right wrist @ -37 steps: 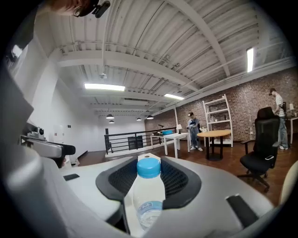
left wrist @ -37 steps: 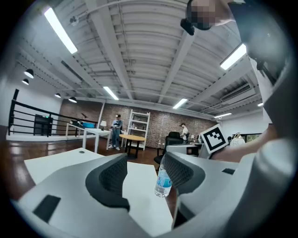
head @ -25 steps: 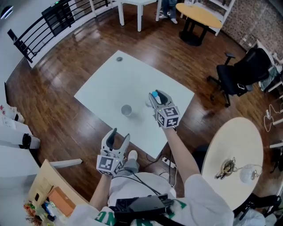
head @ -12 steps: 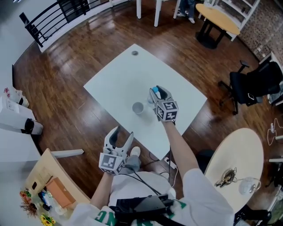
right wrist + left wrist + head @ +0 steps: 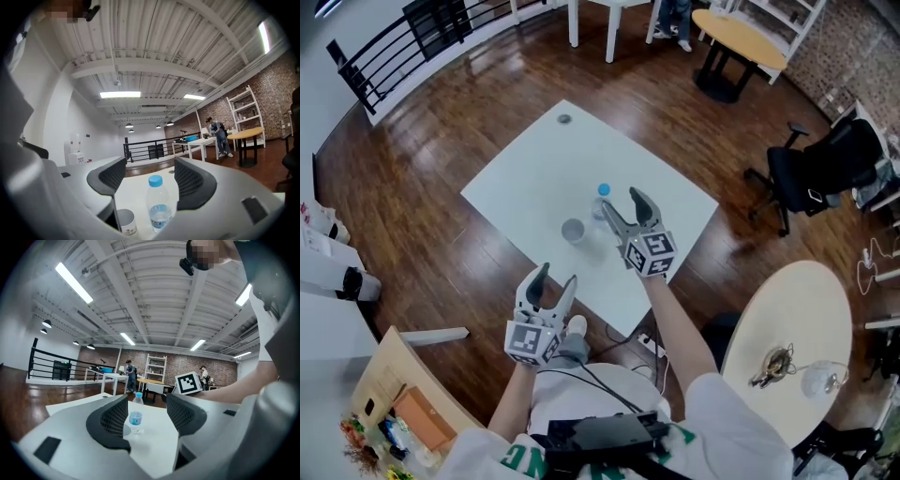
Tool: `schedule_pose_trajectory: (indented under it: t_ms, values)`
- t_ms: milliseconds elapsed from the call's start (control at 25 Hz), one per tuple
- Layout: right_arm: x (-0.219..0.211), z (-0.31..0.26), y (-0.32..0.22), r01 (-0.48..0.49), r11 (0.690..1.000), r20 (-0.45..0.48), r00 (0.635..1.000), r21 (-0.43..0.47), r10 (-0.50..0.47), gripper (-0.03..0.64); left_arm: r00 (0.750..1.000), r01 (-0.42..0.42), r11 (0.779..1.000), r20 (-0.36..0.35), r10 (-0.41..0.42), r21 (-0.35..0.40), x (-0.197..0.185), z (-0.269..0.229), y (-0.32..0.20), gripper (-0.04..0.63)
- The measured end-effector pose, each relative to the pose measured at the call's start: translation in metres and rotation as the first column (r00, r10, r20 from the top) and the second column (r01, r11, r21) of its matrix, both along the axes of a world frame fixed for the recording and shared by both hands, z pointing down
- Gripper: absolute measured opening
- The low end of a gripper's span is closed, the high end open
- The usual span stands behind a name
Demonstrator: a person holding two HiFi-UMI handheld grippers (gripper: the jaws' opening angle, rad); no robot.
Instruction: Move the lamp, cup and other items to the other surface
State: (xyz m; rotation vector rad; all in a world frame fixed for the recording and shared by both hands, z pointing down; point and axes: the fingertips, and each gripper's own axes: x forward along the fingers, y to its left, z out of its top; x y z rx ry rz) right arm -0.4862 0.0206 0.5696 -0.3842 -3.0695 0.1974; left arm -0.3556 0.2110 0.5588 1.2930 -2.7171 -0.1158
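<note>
The left gripper (image 5: 555, 276) is held nearest, at the near edge of the white worktop (image 5: 534, 169), its fingers apart with nothing between them. Farther on, the fingers of the right gripper (image 5: 621, 199) are opening; the bottle (image 5: 157, 206) is seen in the gap, touched by neither finger. It is stood upright on the worktop, long axis vertical, blue cap up; its blue label cannot be read. The cup (image 5: 125, 221) is stood just beside it, mouth up, its print illegible.

cup (image 5: 125, 228) partly behind right gripper (image 5: 150, 161), grey spot (image 5: 564, 119) too small to tell
</note>
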Motion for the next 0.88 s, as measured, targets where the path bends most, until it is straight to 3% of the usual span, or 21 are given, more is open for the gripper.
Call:
schedule_pose_trajectory:
  t_ms: [280, 520, 680, 880]
  values:
    - [0.095, -0.057, -0.029, -0.108, 0.994, 0.130, 0.986, -0.003, 0.108, 0.350, 0.992, -0.123, 0.992, 0.040, 0.122, 0.022, 0.019, -0.018, -0.041, 0.235]
    - [0.186, -0.054, -0.085, -0.264, 0.963, 0.120, 0.959, 0.047, 0.257, 0.350, 0.957, -0.273, 0.962, 0.093, 0.273, -0.013, 0.051, -0.029, -0.099, 0.235]
    - [0.264, -0.062, -0.124, -0.391, 0.920, 0.102, 0.916, 0.013, 0.388, 0.348, 0.920, -0.386, 0.922, 0.087, 0.383, 0.018, 0.081, -0.038, -0.149, 0.235]
    - [0.349, -0.057, -0.155, -0.509, 0.861, 0.046, 0.860, -0.021, 0.509, 0.345, 0.843, -0.535, 0.844, 0.088, 0.531, 0.031, 0.140, -0.049, -0.208, 0.235]
